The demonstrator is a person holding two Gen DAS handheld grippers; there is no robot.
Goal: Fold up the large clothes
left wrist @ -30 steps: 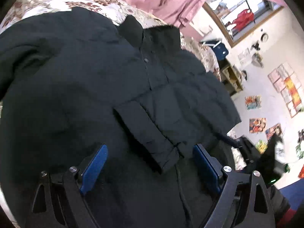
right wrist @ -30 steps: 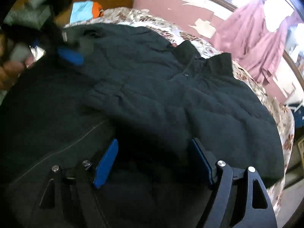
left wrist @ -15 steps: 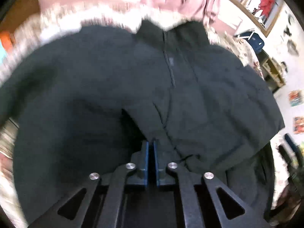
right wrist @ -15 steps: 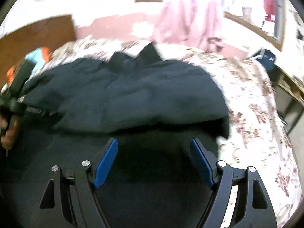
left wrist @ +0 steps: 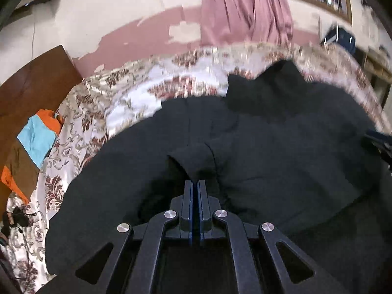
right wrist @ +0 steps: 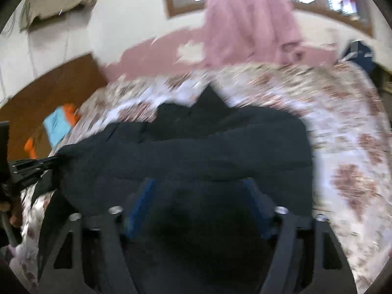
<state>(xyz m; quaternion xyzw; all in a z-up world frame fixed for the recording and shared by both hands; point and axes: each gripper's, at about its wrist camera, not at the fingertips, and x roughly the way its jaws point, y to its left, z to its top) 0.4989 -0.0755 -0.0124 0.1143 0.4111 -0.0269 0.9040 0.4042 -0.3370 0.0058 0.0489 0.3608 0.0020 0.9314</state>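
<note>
A large black jacket [left wrist: 281,147] lies spread on a floral bedspread [left wrist: 103,112], collar toward the far wall. My left gripper [left wrist: 195,181] is shut on a raised fold of the jacket near its middle, and the cloth peaks up into the fingertips. It also shows at the left edge of the right wrist view as the left gripper [right wrist: 31,166], pulling the jacket [right wrist: 220,142] sideways. My right gripper [right wrist: 199,183] hangs over the jacket's near right part. Its jaws are closing, with black cloth bunched between the blue pads [right wrist: 144,196]; the view is blurred.
A wooden headboard [left wrist: 31,85] stands at the left, with an orange and blue cloth [left wrist: 36,137] beside it. A pink curtain [left wrist: 245,7] hangs on the far wall under a window. A blue bag [left wrist: 340,39] sits at the far right. Bare bedspread [right wrist: 348,159] lies right of the jacket.
My left gripper closed on a fold of the jacket and lifted it. My right gripper swung toward the jacket's right side, and its jaws now stand narrower.
</note>
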